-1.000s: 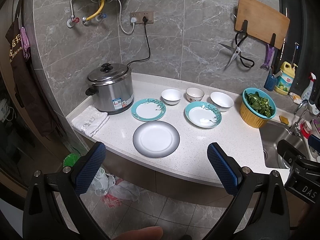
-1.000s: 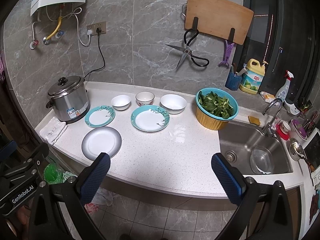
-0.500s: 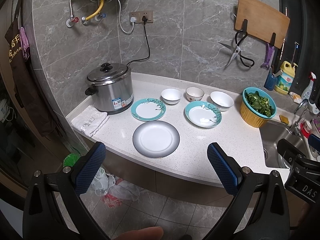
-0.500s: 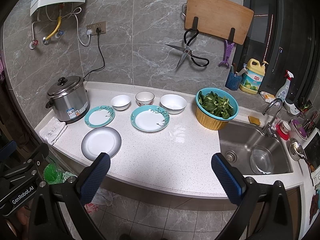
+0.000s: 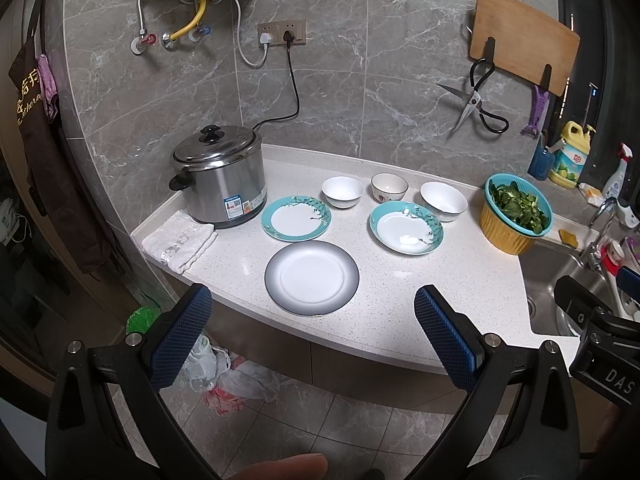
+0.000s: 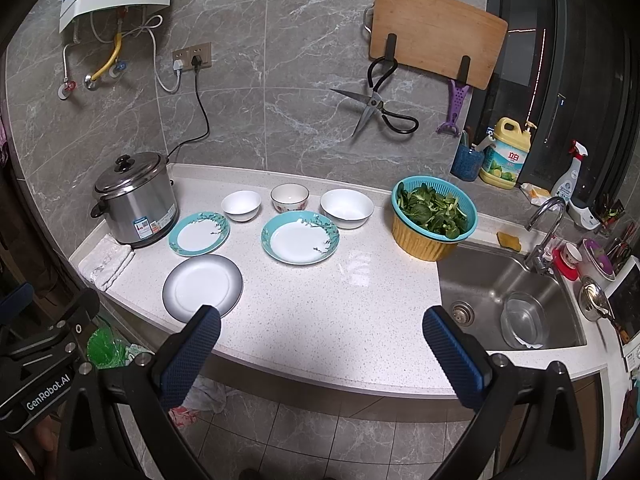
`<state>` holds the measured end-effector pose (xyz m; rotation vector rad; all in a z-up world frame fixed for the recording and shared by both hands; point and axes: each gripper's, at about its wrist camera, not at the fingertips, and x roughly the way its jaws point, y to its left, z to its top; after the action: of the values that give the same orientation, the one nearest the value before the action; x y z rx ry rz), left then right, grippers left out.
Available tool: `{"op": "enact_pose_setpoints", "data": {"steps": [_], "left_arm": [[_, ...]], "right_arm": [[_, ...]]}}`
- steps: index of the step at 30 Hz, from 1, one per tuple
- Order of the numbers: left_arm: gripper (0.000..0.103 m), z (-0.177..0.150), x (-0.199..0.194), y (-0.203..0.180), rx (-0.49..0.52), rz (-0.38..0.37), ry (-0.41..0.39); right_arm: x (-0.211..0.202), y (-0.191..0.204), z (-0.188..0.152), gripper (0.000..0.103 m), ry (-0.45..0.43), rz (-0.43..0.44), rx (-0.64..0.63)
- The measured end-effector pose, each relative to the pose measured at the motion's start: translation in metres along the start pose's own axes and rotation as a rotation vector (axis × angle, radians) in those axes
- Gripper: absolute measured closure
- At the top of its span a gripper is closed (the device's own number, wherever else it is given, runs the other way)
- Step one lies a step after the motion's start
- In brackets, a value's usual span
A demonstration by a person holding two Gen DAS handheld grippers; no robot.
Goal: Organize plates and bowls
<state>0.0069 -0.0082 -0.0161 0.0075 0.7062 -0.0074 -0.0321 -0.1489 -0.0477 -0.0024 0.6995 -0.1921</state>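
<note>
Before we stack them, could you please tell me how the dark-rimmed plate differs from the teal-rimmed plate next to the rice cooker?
The dark-rimmed plate has a plain grey-black edge; the teal-rimmed plate carries a branch pattern. The dark-rimmed plate looks wider and lies near the counter's front edge; the teal-rimmed plate lies farther back, beside the rice cooker. Both are round, white-centred, empty and flat.

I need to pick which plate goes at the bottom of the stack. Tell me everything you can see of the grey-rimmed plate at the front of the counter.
The grey-rimmed plate is round and shallow, with a white centre shading to a dark grey edge, and looks like glazed ceramic. It lies flat and upright on the white speckled counter, empty and apparently clean. It is the dish nearest the front edge, just in front of the left teal-rimmed plate, apart from it. Nothing else touches it; both grippers are off it.
</note>
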Motion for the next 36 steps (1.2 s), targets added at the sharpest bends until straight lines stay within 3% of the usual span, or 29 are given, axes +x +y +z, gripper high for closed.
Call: {"op": "enact_pose_setpoints", "data": {"steps": [36], "left_arm": [[0.000,-0.003,0.011,-0.001,0.002,-0.001,0.009]], "right_arm": [[0.002,-0.001,0.001,0.000,0.002,-0.003,0.000]]}}
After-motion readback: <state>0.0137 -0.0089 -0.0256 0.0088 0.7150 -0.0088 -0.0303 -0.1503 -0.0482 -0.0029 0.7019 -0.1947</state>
